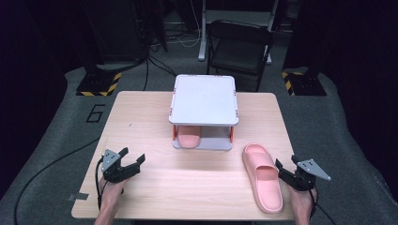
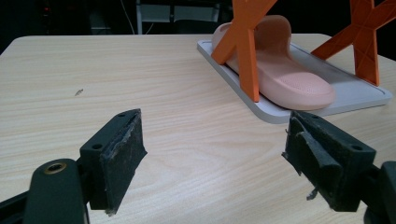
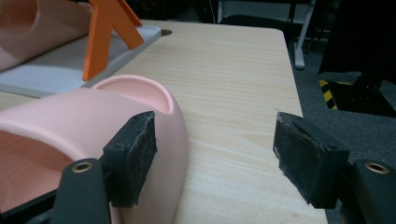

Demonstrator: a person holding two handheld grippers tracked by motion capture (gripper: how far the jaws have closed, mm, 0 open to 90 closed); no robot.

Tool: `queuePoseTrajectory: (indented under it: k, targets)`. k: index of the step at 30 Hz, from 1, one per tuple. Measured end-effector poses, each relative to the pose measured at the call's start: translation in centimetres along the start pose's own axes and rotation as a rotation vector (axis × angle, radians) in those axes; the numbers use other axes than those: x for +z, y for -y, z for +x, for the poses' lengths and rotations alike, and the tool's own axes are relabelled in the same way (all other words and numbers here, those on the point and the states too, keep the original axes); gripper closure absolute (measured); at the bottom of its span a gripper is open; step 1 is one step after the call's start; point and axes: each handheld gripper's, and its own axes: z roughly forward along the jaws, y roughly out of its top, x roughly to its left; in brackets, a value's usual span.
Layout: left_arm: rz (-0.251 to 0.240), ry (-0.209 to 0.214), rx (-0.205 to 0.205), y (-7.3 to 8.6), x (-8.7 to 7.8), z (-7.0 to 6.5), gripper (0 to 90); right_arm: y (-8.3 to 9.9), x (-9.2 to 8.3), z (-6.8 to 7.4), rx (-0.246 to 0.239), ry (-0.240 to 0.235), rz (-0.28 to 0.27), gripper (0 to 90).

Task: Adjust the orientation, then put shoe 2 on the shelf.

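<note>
- Dark workshop floor and a black folding chair [image 1: 238, 44] lie beyond your pale wooden tabletop [image 1: 150, 117], which carries a small two-level shoe rack [image 1: 204, 99] with orange legs.
- One pink slipper [image 1: 189, 136] already sits on the rack's lower tray; in the left gripper view it lies ahead and to the right of your left claw [image 1: 132, 161], behind an orange leg [image 2: 246, 51].
- The loose slipper [image 1: 262, 176] lies just to the inner side of your right claw [image 1: 282, 169], toe toward the rack, heel toward you.
- Your right claw stands wide and holds nothing; in the right gripper view one pad [image 3: 133, 156] is touching or nearly touching the strap of the slipper, the other is well clear over bare wood.
- Your left claw is also wide and empty, hovering low over open tabletop.
- Step in hand, as I judge it: closing on the second slipper to put it beside its mate.
- Next move calls for shifting the right claw inward so the strap or side wall sits between the pads, then closing.
- Mind the edges: the slipper's heel is near the tabletop's front edge, and your right claw is near its right edge.
- Open room lies between slipper and rack; the free tray space is right of the stored slipper, and you must pass under the top shelf between the orange legs.
</note>
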Motion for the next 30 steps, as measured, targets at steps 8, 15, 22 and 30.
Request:
queuePoseTrajectory:
  k: [8,15,22,30]
  targets:
    - [0.006,0.005,0.003,0.0,0.1,0.0,19.5,-0.1,-1.5,0.6,-0.009,-0.054,-0.06,25.4]
    - [0.006,0.007,0.008,0.0,0.1,-0.1,19.5,-0.4,-2.0,1.0,-0.023,-0.074,-0.103,24.5]
    - [0.005,0.004,0.007,-0.1,0.0,0.0,19.5,-0.7,-3.2,1.0,-0.027,-0.11,-0.165,22.0]
    - [0.002,0.004,0.009,-0.1,0.1,0.0,19.5,0.4,-3.5,0.8,-0.021,-0.133,-0.127,21.6]
